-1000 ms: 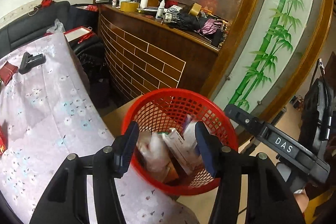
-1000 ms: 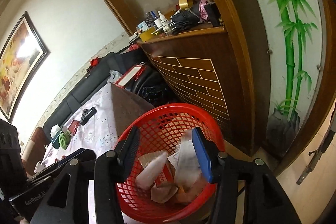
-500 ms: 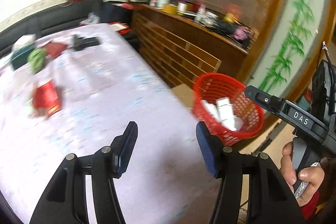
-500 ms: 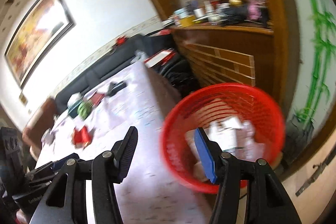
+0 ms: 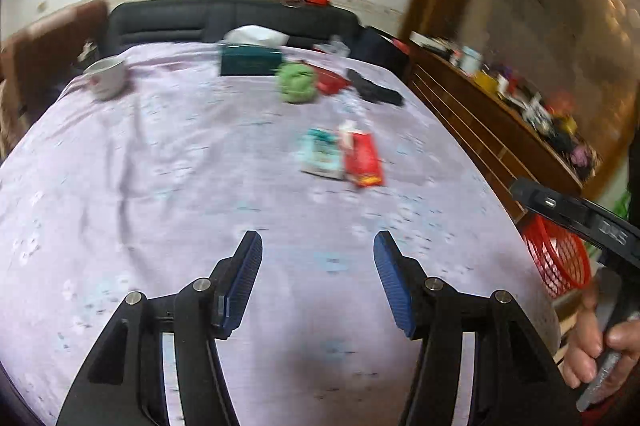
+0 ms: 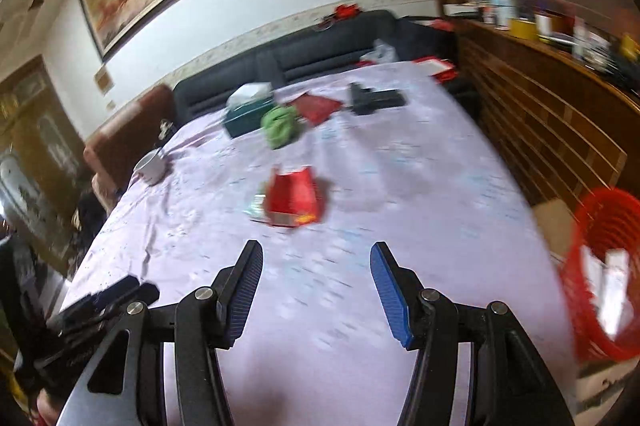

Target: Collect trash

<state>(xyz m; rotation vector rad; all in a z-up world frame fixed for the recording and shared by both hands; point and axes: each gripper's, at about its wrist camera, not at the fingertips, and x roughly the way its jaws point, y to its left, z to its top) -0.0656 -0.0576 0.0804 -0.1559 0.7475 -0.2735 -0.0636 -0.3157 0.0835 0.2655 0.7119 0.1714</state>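
A red packet (image 5: 362, 158) and a teal packet (image 5: 322, 155) lie side by side in the middle of the lilac tablecloth (image 5: 160, 166). In the right wrist view the red packet (image 6: 294, 196) partly hides the teal packet (image 6: 256, 204). The red mesh basket (image 6: 608, 282) holding white trash stands off the table's right edge; only a slice of the basket (image 5: 558, 260) shows in the left wrist view. My left gripper (image 5: 318, 280) hovers open and empty over the near cloth. My right gripper (image 6: 316, 290) is also open and empty, short of the packets.
At the table's far end are a crumpled green thing (image 5: 296, 82), a dark teal tissue box (image 5: 250, 60), a white mug (image 5: 106, 76), a red pouch (image 5: 330, 80) and a black object (image 5: 374, 90). A cluttered wooden counter (image 5: 500, 114) runs along the right; a dark sofa (image 5: 232, 20) lies behind.
Both grippers have swung left, away from above the basket, and now face the table; the basket has slid to the right edge of both views. Both stayed open and empty.
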